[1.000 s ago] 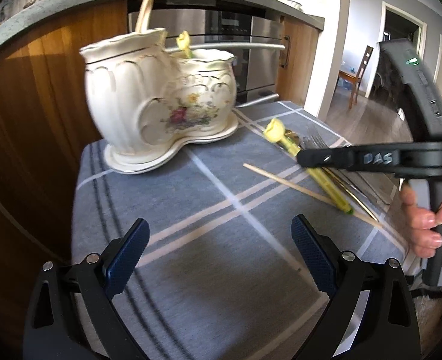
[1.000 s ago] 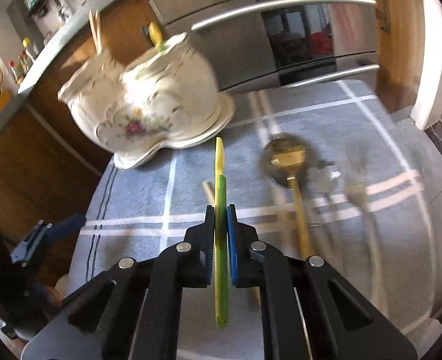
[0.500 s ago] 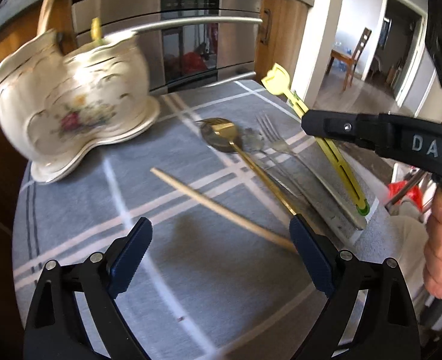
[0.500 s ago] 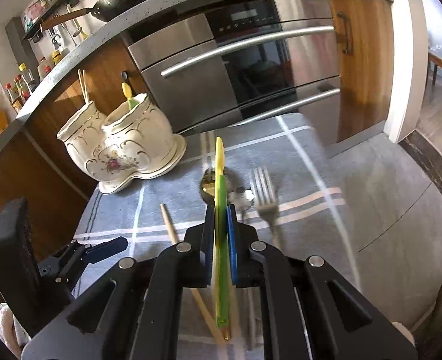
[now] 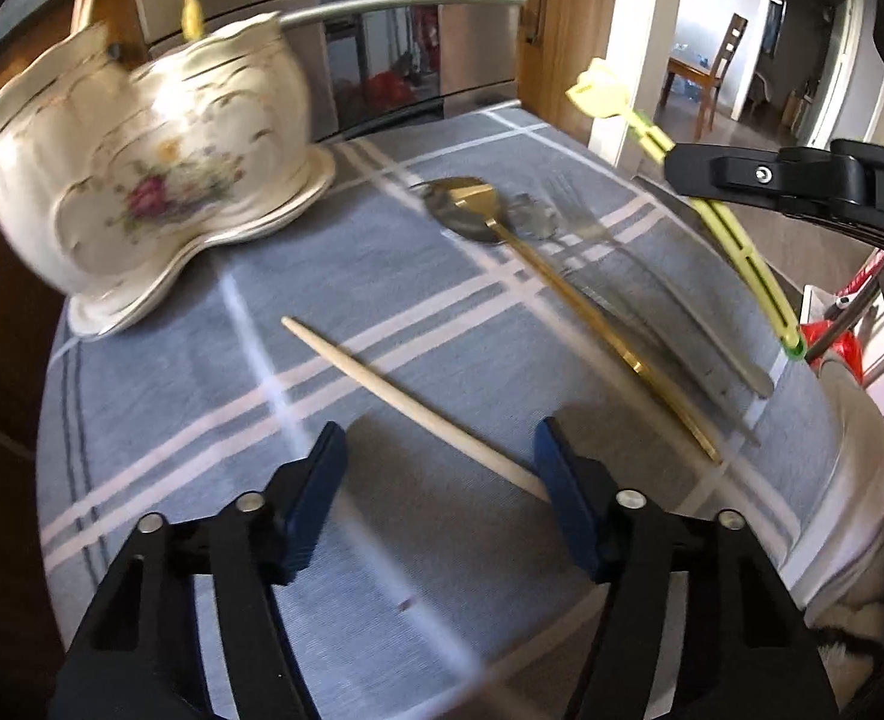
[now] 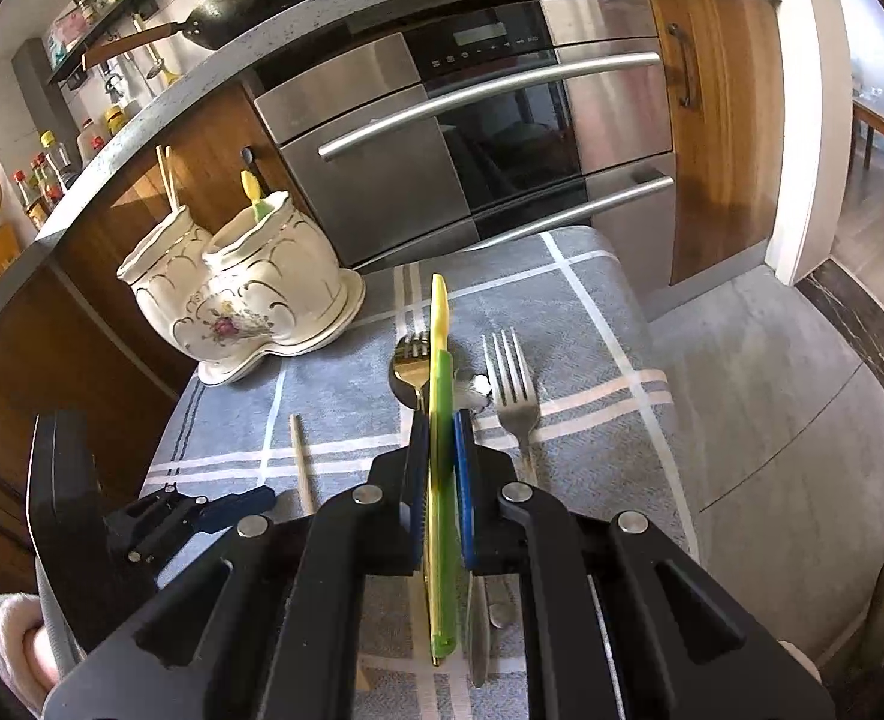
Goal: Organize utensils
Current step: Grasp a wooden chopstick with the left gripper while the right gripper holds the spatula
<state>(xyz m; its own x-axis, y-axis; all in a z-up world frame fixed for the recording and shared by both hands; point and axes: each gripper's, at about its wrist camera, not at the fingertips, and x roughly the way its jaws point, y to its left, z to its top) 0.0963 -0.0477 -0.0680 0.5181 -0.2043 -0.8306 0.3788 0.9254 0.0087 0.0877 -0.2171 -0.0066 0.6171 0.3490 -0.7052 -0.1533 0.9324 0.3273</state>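
Observation:
A cream floral two-pot holder (image 5: 142, 180) (image 6: 244, 294) stands at the cloth's far left, with chopsticks in one pot and a yellow-green utensil in the other. A wooden chopstick (image 5: 406, 396) (image 6: 303, 462) lies on the cloth between the closing jaws of my left gripper (image 5: 438, 441) (image 6: 244, 501). Its pads do not press on it. Above the table, my right gripper (image 6: 441, 420) (image 5: 682, 174) is shut on a yellow-green utensil (image 6: 440, 372) (image 5: 736, 258). A gold spoon (image 5: 538, 264) (image 6: 409, 372), a small silver spoon (image 5: 532, 219) and a silver fork (image 6: 511, 384) lie side by side.
A grey plaid cloth (image 5: 382, 540) covers the small table, whose edge drops off at the right. A steel oven (image 6: 502, 138) and wooden cabinets (image 6: 724, 108) stand close behind. A wok (image 6: 262, 0) sits on the counter. Grey floor (image 6: 772, 390) lies to the right.
My left gripper swung from the holder over to the chopstick and its jaws have narrowed around it. The right gripper rose and drew back with the yellow-green utensil.

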